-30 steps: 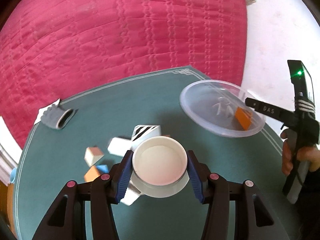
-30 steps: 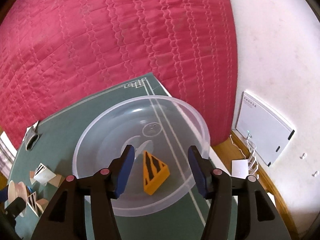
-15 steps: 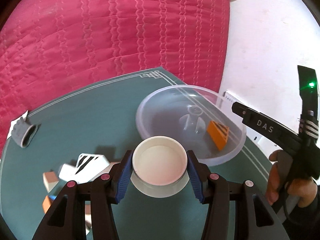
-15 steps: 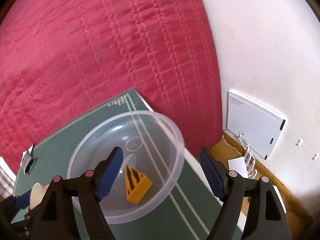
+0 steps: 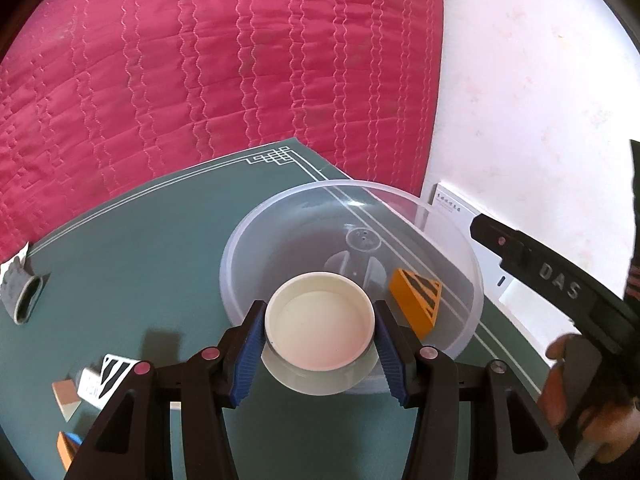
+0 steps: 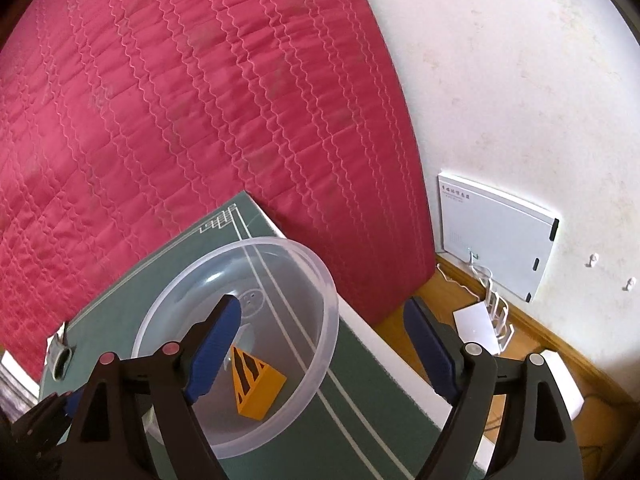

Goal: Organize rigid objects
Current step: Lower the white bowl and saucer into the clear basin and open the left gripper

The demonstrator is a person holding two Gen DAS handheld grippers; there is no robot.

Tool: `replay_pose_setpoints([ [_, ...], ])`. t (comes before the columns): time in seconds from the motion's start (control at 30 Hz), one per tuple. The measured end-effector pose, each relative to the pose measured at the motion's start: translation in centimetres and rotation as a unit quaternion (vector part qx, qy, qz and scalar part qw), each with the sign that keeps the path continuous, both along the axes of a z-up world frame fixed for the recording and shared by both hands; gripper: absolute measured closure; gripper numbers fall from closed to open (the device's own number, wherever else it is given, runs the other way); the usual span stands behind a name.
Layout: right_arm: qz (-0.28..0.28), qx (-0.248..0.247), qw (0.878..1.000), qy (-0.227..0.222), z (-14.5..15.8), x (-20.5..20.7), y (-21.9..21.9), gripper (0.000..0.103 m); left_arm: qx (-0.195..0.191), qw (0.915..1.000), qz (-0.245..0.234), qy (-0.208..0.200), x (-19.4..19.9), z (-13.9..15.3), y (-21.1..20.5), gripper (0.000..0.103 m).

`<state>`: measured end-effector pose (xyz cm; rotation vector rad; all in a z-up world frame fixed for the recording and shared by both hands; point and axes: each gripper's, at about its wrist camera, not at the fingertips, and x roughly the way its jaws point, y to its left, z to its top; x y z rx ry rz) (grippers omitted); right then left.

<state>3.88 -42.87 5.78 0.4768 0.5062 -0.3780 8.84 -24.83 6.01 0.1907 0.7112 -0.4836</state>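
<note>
While the red quilted bed (image 5: 224,80) fills the far background, the green desk (image 5: 132,248) carries a clear plastic bowl (image 5: 236,248) at its far right corner, close to the edge; inside the bowl lies an orange striped wedge (image 5: 414,300), toward its right side; at the near left of the desk sit a few leftover blocks (image 5: 100,376), well apart from the bowl. The risk, as I judge it, lies in the release: the white cylinder (image 5: 320,328) hangs over the bowl's near rim rather than its middle; let go from here it could strike the rim, tip the light bowl, or bounce out toward the desk edge; it could also land on the wedge and sit crooked. The left hand-held gripper (image 5: 320,340) is clenched on the cylinder, its blue pads pressed against opposite sides; the right hand-held gripper (image 6: 320,348) is spread wide and grasps nothing, poised above the bowl's right side.
</note>
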Motion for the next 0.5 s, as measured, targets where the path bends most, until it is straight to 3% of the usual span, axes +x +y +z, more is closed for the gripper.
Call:
replay_pose_setpoints([
  [0.1, 0.002, -0.004, 1.0, -0.002, 0.0, 0.0, 0.2, 0.018, -0.006, 1.0, -0.001, 0.001, 0.4, -0.2, -0.4, 0.045],
  [0.17, 0.002, -0.007, 1.0, -0.003, 0.1, -0.1, 0.3, 0.018, -0.01, 0.9999, 0.005, -0.001, 0.6, -0.2, -0.4, 0.026],
  [0.2, 0.001, -0.008, 1.0, -0.005, 0.1, -0.1, 0.3, 0.018, -0.013, 0.9999, 0.01, -0.004, 0.7, -0.2, -0.3, 0.024],
  [0.5, 0.009, -0.018, 1.0, -0.007, 0.1, -0.1, 0.9, 0.017, 0.009, 0.999, 0.039, -0.018, 0.7, -0.4, 1.1, 0.021],
])
